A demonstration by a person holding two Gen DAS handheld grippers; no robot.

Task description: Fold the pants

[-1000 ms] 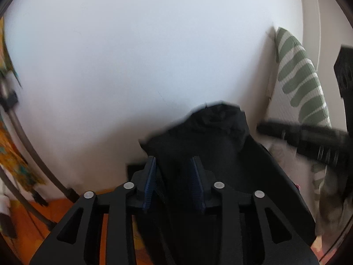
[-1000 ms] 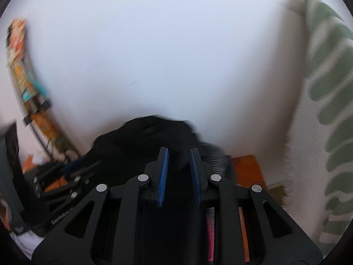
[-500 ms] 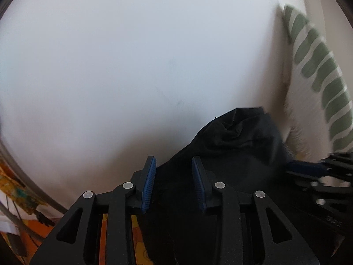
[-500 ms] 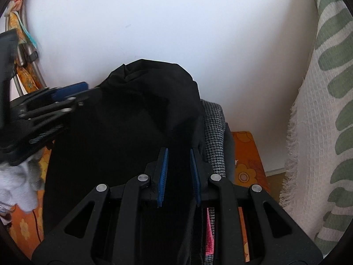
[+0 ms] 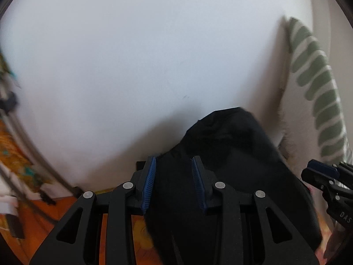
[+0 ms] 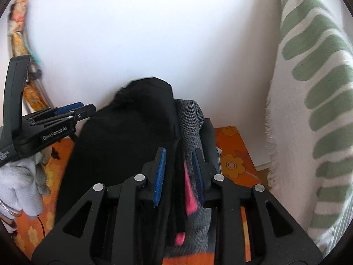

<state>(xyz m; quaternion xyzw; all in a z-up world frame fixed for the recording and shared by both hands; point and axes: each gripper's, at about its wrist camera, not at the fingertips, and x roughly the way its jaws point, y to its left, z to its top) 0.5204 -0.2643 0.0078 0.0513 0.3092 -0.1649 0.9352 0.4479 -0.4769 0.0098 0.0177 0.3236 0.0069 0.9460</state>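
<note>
Pants lie lengthwise toward wall.

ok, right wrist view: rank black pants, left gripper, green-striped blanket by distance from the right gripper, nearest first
1. Black pants: partly between the right gripper's fingers, which have just been opening, on top of the clothes pile.
2. Left gripper: up and to the left, at the far side of the pants.
3. Green-striped blanket: off to the right, hanging by the wall.

A green-striped white throw hangs at the right. Grey tweed cloth lies on an orange flowered cover. A white wall stands behind.
</note>
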